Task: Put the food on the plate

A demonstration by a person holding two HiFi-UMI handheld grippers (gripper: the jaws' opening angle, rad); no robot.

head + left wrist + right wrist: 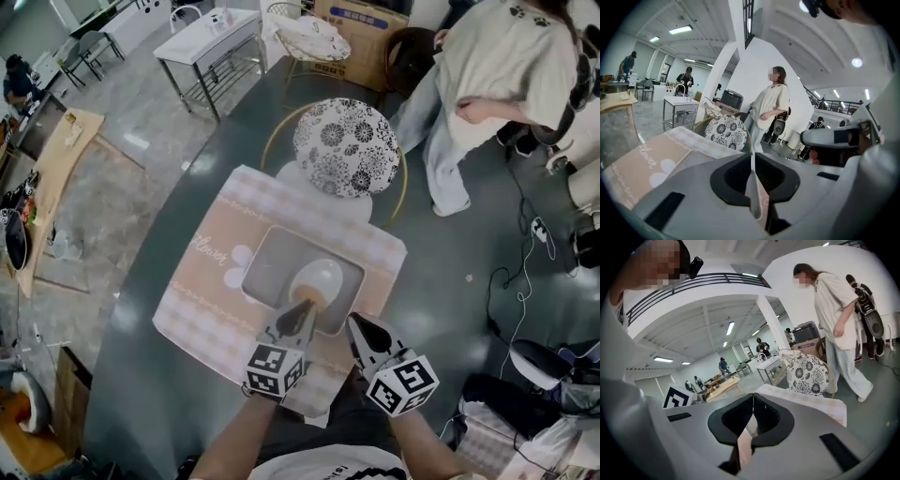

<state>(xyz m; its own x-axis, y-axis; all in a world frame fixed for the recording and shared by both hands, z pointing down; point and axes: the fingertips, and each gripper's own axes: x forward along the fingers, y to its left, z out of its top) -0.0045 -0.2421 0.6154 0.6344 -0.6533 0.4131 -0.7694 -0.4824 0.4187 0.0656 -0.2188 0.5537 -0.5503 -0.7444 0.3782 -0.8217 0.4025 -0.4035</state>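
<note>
A grey square plate (270,255) lies on a pink checked placemat (211,281) on the dark table. A pale oval piece of food (322,277) with a brownish near end (310,298) rests on the plate. My left gripper (303,313) (752,159) points at the food's near end, its tip at or just over it, whether touching I cannot tell. Its jaws are shut with nothing between them. My right gripper (355,323) (753,398) hovers over the mat's near right part, beside the plate, shut and empty.
A round chair (347,147) with a black-and-white flowered cushion stands past the table's far edge. A person (497,84) stands at the back right. Cables (520,272) trail on the floor at right. A white metal table (211,42) is farther back.
</note>
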